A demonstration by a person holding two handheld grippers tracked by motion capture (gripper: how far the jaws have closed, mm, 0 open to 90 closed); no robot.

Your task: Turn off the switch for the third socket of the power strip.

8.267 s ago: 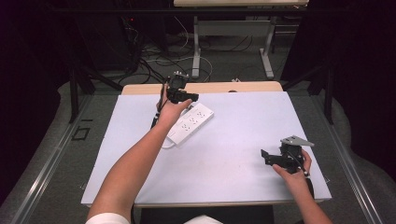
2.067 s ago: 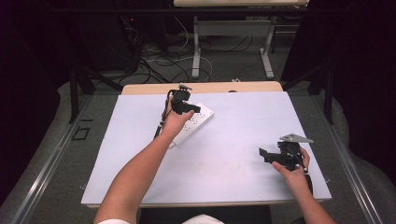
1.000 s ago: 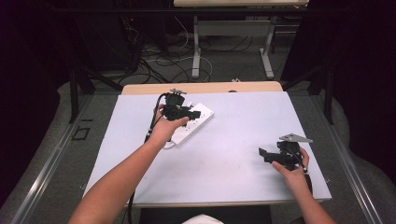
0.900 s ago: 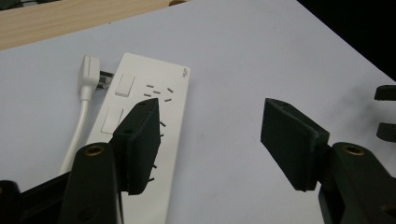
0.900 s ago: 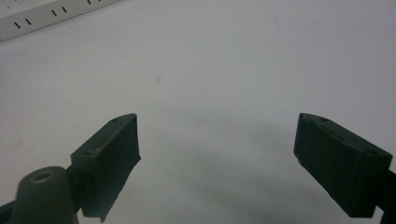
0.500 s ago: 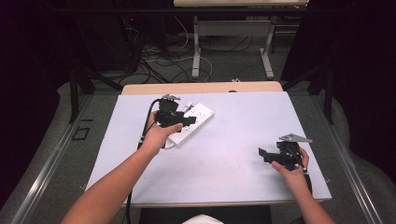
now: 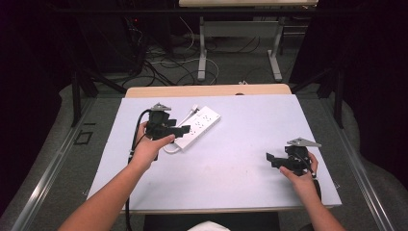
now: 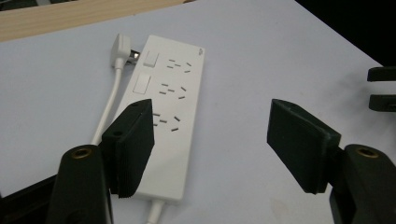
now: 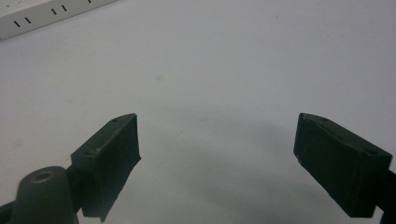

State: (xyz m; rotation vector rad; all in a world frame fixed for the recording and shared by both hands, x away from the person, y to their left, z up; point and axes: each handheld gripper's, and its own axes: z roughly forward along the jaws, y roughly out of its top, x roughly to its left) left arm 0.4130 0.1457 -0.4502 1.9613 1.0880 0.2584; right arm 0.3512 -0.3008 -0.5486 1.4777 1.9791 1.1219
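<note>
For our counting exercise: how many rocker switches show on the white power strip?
2. One switch sits at the far end of the power strip, beside the plug; the second switch just nearer the camera. Another may hide behind the left claw.

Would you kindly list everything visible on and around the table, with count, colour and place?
power strip: one, white, far left part of the table, lying flat.
plug: one, white, on its cord beside the strip's far end.
table: one, pale grey top with a wooden far edge.
second table's legs: grey, on the floor beyond.
cables: several, dark and white, on the floor beyond.
left gripper: one, black, jaws apart, at the strip's near end; nothing between them.
right gripper: one, black, jaws apart over bare table, near right.
hands: two, holding the grippers.
</note>
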